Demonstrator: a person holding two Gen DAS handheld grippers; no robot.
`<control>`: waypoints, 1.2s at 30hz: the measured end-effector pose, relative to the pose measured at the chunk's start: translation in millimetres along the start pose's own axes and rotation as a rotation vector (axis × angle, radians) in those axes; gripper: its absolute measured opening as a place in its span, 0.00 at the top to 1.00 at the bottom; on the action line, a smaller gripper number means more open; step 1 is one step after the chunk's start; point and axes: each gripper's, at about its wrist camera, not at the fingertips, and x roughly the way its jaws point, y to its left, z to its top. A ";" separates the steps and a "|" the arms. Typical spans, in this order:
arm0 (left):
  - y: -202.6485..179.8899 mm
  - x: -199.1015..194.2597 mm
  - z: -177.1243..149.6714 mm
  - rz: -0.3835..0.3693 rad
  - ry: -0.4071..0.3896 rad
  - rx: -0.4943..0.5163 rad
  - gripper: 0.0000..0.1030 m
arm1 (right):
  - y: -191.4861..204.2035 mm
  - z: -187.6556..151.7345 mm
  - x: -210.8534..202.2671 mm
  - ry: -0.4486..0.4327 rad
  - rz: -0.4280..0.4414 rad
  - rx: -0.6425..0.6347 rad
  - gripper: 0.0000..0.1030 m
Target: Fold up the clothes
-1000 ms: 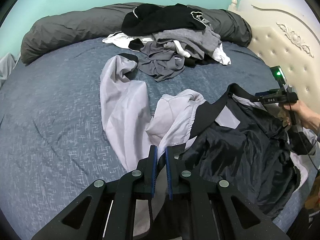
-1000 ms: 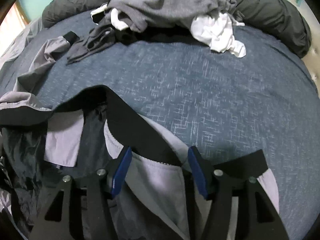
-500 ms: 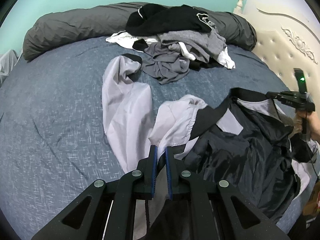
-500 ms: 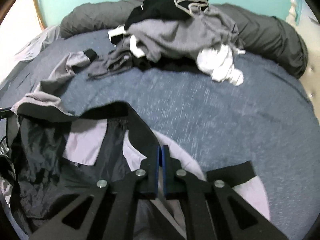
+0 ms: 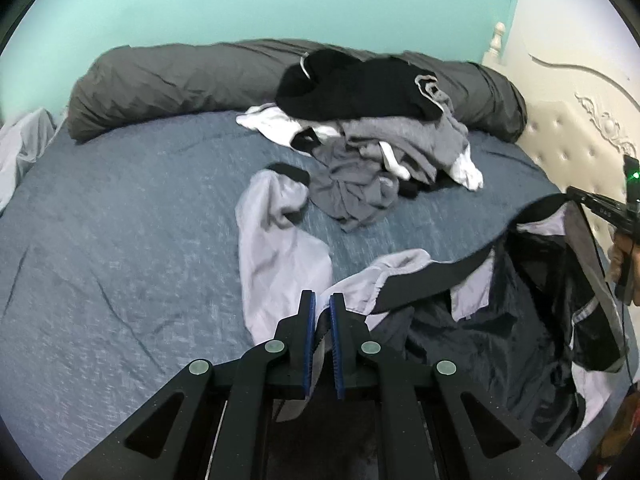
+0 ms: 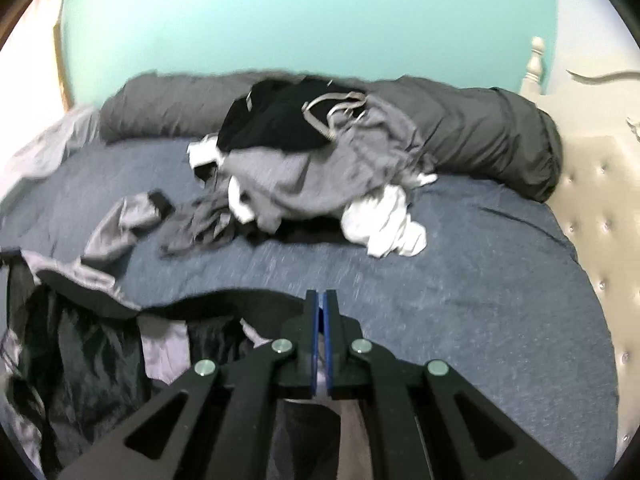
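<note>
Over on the bed (image 5: 120,240), both grippers are lifting the jacket (image 5: 500,312) now: right gripper (image 6: 321,300) fingers, just snapped together, are clamping its black collar, left gripper (image 5: 321,304) fingers are pinching the grey edge, ready for spreading flat.

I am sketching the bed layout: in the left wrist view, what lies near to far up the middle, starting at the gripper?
left gripper → light grey jacket sleeve → crumpled grey garment → black garment on top of the pile → rolled dark grey duvet → turquoise wall
</note>
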 end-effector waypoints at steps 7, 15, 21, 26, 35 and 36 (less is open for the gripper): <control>12.5 -26.5 36.4 0.006 -0.038 -0.027 0.93 | 3.9 28.9 -22.5 -0.014 -0.036 -0.020 0.98; 27.1 -68.9 106.6 0.047 -0.112 -0.040 0.93 | 10.9 101.4 -60.8 -0.087 -0.084 -0.035 0.98; 37.2 -84.4 164.6 0.082 -0.173 -0.068 0.93 | 11.2 147.1 -59.6 -0.125 -0.124 -0.028 0.99; 33.0 -41.9 181.8 0.119 -0.143 -0.055 0.93 | 7.6 158.6 -29.6 -0.110 -0.153 -0.011 0.99; 26.3 104.6 120.1 0.114 0.049 -0.043 0.92 | 15.9 91.6 85.0 0.057 -0.108 -0.002 0.98; 23.9 115.9 111.7 0.106 0.070 -0.037 0.91 | 19.4 82.7 96.6 0.078 -0.097 -0.007 0.98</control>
